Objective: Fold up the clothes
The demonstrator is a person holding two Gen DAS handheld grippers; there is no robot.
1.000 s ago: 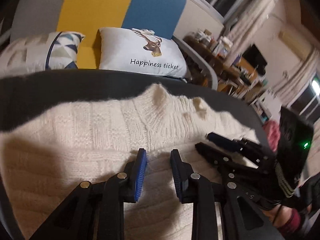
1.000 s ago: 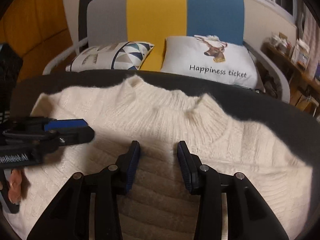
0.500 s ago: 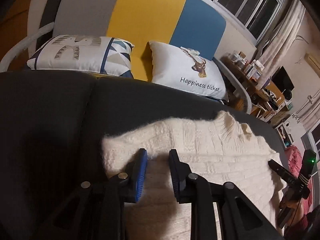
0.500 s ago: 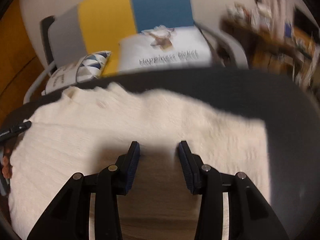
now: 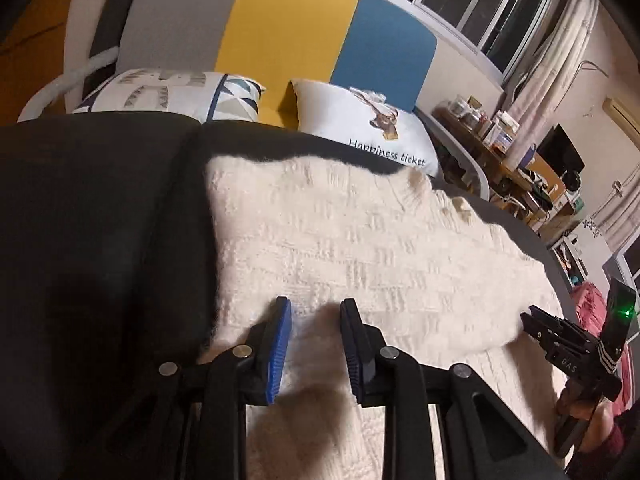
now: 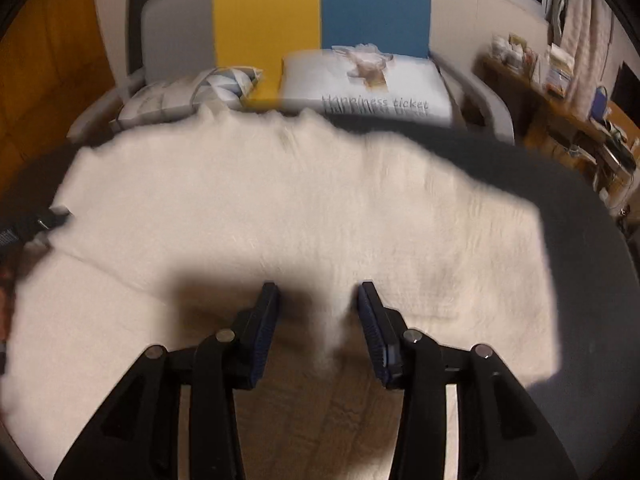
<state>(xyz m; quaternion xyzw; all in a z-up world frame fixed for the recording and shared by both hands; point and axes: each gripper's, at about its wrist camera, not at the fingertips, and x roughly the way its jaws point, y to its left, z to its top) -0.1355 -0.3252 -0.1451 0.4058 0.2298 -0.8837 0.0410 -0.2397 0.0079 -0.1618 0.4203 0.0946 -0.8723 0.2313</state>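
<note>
A cream knitted sweater point(image 5: 360, 248) lies spread flat on a dark grey surface point(image 5: 80, 220); its collar points toward the pillows. My left gripper point(image 5: 314, 312) hovers open just above the sweater near its left edge, nothing between the blue pads. In the right wrist view the same sweater point(image 6: 280, 200) fills the middle, blurred by motion. My right gripper point(image 6: 318, 300) stands open over the sweater's near right part, holding nothing. The right gripper point(image 5: 560, 332) also shows at the far right of the left wrist view, held by a hand.
Behind the dark surface stand a white deer pillow point(image 5: 368, 128) lettered "Happiness ticket" and a patterned pillow point(image 5: 168, 96), against a grey, yellow and blue backrest point(image 5: 288, 28). A cluttered wooden shelf point(image 5: 512, 160) is at the right. A pink cloth point(image 5: 592, 300) lies beyond the right edge.
Both grippers moved apart from the sweater's middle, the left toward its left edge and the right toward its right side. Both stayed open. The sweater has not shifted.
</note>
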